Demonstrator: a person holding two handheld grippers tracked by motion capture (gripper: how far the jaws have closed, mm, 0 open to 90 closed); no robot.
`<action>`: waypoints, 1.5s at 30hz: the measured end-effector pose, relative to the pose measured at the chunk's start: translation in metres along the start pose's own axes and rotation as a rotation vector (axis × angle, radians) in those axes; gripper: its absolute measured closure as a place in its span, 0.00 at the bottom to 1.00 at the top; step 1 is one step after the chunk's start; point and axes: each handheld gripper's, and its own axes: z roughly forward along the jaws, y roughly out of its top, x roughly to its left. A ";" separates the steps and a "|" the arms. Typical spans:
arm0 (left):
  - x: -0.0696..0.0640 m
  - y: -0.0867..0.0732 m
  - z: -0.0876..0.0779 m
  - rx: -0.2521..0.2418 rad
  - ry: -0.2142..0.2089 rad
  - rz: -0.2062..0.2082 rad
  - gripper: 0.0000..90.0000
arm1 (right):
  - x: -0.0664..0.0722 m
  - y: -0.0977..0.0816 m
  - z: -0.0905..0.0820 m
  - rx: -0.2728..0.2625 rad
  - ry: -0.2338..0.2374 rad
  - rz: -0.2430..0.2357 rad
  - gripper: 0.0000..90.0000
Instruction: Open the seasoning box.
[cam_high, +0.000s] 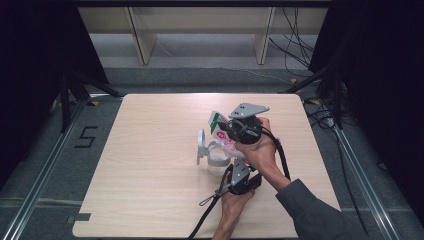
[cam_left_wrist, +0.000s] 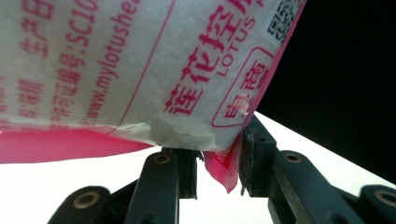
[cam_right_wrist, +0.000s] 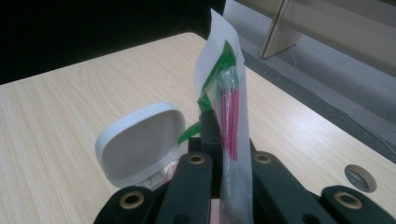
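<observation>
Apparently mid-pour: right gripper (cam_right_wrist: 224, 154) clamped the bag (cam_right_wrist: 226, 93) top, left gripper (cam_left_wrist: 217, 163) pinched its bottom corner, over the open container (cam_high: 216, 159) near table (cam_high: 150, 200) centre. Next: tilt carefully.

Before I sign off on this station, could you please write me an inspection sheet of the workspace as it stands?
Surface: light wooden table, bare apart from the work near its middle.
Job's things: printed white-and-pink packet, held over a white container whose hinged lid stands open.
Clutter: nothing seen.
Grippers: right gripper shut on the packet's upper edge; left gripper has a pink corner of the packet between its jaws, pad contact unclear.
Cables: a black cable trails off the table's near edge; loose cables on the floor at far right.
Surroundings: wooden shelf legs behind, dark curtains at the sides.
</observation>
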 end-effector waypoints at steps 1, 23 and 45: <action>0.000 0.000 0.000 0.002 -0.002 0.001 0.78 | 0.000 0.000 0.001 -0.001 0.000 -0.001 1.00; 0.000 0.002 -0.001 -0.010 -0.010 0.006 0.79 | 0.001 0.004 0.002 0.018 0.014 -0.021 1.00; 0.000 0.002 -0.003 -0.019 -0.013 0.004 0.79 | 0.010 0.007 0.009 0.033 0.012 -0.031 1.00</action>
